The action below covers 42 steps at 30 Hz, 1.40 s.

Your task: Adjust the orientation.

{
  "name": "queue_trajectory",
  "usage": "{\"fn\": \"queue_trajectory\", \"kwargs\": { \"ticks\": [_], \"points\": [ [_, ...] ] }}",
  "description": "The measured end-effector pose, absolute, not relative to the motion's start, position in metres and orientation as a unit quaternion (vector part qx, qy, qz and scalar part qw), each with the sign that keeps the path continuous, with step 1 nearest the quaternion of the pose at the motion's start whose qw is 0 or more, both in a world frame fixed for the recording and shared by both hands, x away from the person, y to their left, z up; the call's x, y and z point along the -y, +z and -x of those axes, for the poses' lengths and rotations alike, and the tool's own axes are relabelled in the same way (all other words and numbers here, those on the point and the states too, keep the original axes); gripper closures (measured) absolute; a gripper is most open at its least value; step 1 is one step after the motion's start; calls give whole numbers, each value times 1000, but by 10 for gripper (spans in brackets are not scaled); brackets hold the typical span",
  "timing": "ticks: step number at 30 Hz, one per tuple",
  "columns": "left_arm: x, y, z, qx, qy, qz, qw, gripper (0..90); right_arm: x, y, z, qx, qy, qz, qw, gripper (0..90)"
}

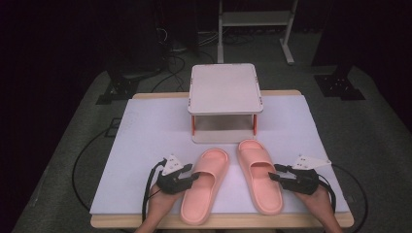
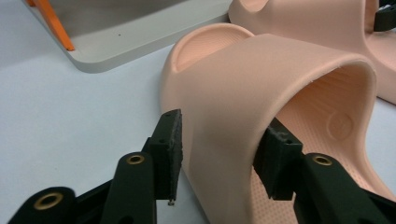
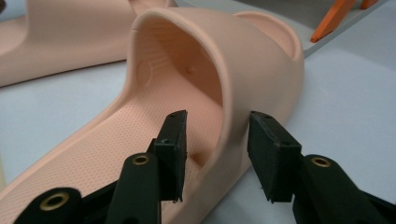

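**Now straddling both pink slides**

Side by side, just before the white stand (image 1: 225, 92), lie my slippers. My left gripper (image 2: 219, 144) straddles the left slipper (image 1: 204, 187)'s strap wall; my right gripper (image 3: 217, 149) straddles the right slipper (image 1: 260, 177)'s. Neither visibly clamps yet.

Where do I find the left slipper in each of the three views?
High view: left slipper lies bottom centre, beside the right slipper.
Left gripper view: left slipper in the centre, large, strap nearest.
Right gripper view: left slipper in the top left corner.
Shared landmark: grey shelf with orange legs.
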State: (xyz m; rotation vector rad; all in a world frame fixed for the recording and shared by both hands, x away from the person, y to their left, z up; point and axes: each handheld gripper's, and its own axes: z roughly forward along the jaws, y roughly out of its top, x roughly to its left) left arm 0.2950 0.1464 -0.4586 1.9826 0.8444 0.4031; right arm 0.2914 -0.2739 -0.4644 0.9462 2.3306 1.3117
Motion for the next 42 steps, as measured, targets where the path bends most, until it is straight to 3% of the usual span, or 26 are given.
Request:
{"fn": "queue_trajectory", "kwargs": {
  "ticks": [7, 42],
  "points": [
    [-143, -459, -293, -348, 175, -802, 454, 602, 273, -463, -294, -808, 448, -345, 165, 606],
    [-141, -457, -295, -347, 179, -803, 449, 665, 266, -462, -300, -802, 441, -361, 179, 671]
  ]
}}
